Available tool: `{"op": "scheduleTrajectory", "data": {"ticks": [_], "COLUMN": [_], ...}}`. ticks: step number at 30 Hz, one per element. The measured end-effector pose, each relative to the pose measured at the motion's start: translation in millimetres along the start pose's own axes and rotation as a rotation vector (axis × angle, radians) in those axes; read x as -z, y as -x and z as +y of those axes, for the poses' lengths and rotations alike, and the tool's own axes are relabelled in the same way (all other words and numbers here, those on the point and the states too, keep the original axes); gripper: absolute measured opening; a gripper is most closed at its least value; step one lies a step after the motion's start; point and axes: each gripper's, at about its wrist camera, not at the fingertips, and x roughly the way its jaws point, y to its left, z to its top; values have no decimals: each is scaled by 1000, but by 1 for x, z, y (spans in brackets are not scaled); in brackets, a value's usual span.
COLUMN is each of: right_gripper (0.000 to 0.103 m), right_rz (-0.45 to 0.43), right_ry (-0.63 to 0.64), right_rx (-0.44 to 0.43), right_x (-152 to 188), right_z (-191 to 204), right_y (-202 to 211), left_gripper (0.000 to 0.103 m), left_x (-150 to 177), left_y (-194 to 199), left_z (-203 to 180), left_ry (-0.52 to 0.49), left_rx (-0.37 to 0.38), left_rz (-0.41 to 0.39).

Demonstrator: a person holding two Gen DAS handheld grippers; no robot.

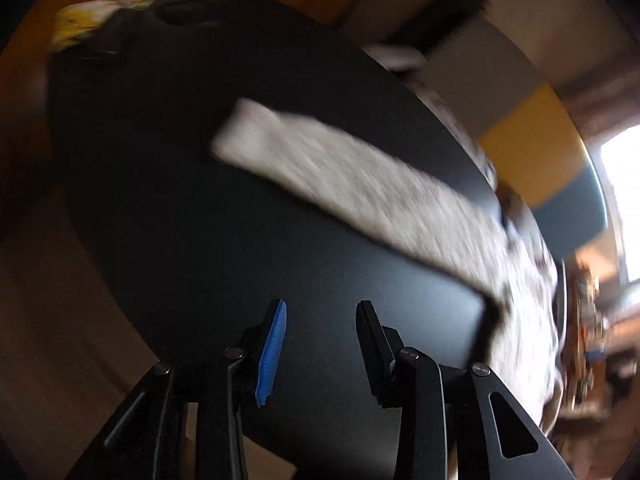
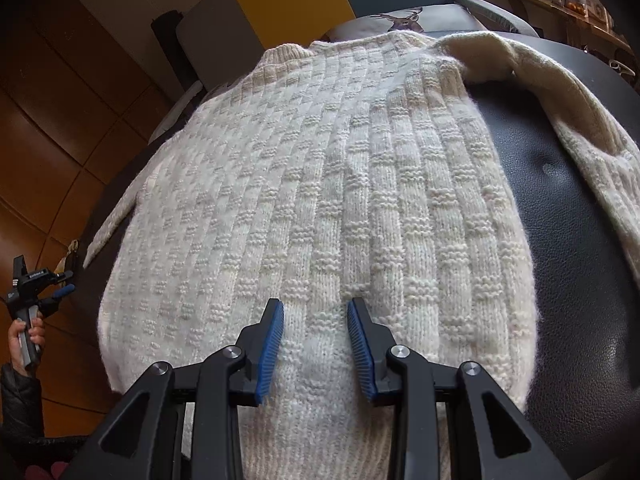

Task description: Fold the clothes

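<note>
Spanning the dark counter nearly edge to edge, a cream basket-knit sweater lies flat, one sleeve stretched across bare surface, beneath the right gripper and beside the left gripper, both jaws wide, empty.

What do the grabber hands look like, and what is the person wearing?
Both the left gripper and the right gripper are black, angular metal with silver rivets and ridged blue finger pads. The hand comes out of a dark puffy sleeve.
</note>
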Motion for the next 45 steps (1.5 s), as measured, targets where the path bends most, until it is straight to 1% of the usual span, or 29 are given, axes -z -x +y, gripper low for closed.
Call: {"op": "scheduleTrajectory", "data": {"ticks": [1, 2, 3, 5, 7, 10, 14, 15, 16, 17, 18, 19, 20, 21, 22, 24, 26, 29, 31, 33, 37, 40, 42, 45], "right_gripper": [35, 36, 36, 36, 36, 36, 36, 36, 36, 36, 36, 36, 36, 36, 36, 36, 36, 36, 36, 36, 36, 36, 36, 36], "right_rz": [10, 19, 23, 4, -16, -34, -12, -6, 0, 6, 12, 17, 22, 23, 23, 17, 7, 3, 13, 31, 120, 94, 92, 75], "right_ry": [12, 25, 39, 68, 71, 95, 183, 205, 226, 247, 267, 286, 300, 311, 321, 349, 387, 437, 466, 486, 450, 428, 407, 390], "right_rx": [17, 37, 56, 78, 50, 19, 4, -2, -9, -18, -25, -26, -34, -45, -57, -80, -84, -97, -90, -70, 21, 24, 44, 68], "right_x": [-2, -4, -6, -12, -22, -39, -64, -70, -76, -81, -87, -93, -100, -107, -116, -134, -153, -179, -195, -211, -236, -249, -258, -266], "right_z": [3, 7, 10, 19, 27, 43, 77, 86, 95, 104, 112, 121, 129, 137, 145, 162, 179, 201, 211, 216, 209, 213, 218, 224], "right_y": [-1, -1, -1, -1, -1, -4, -23, -29, -36, -42, -48, -56, -64, -70, -77, -89, -101, -122, -141, -162, -215, -228, -234, -242], "left_gripper": [44, 46, 46, 47, 49, 50, 51, 52, 56, 56, 52, 29, 20, 19, 15, 13, 13, 13, 13, 12, 9, 9, 9, 9], "left_x": [-15, -29, -41, -62, -77, -90, -101, -100, -99, -97, -95, -92, -89, -86, -86, -87, -91, -98, -100, -99, -114, -128, -136, -158], "left_y": [0, -1, -4, -12, -20, -38, -55, -59, -60, -60, -61, -62, -66, -67, -66, -64, -63, -68, -70, -68, -71, -76, -82, -96], "left_z": [12, 22, 29, 40, 43, 39, 35, 34, 33, 30, 27, 25, 22, 20, 20, 20, 24, 27, 29, 29, 26, 20, 15, 7], "left_ry": [38, 67, 81, 93, 78, 45, -6, -11, -31, -60, -90, -118, -144, -165, -174, -174, -152, -125, -119, -142, -157, -153, -147, -121], "left_rx": [-17, -33, -47, -66, -94, -125, -164, -169, -171, -174, -181, -192, -205, -217, -223, -225, -221, -222, -229, -252, -313, -356, -387, -435], "left_rz": [-29, -48, -52, -54, -61, -29, 19, 27, 25, 17, 8, 5, 8, 2, -9, -28, -45, -50, -56, -69, -78, -83, -85, -88]}}
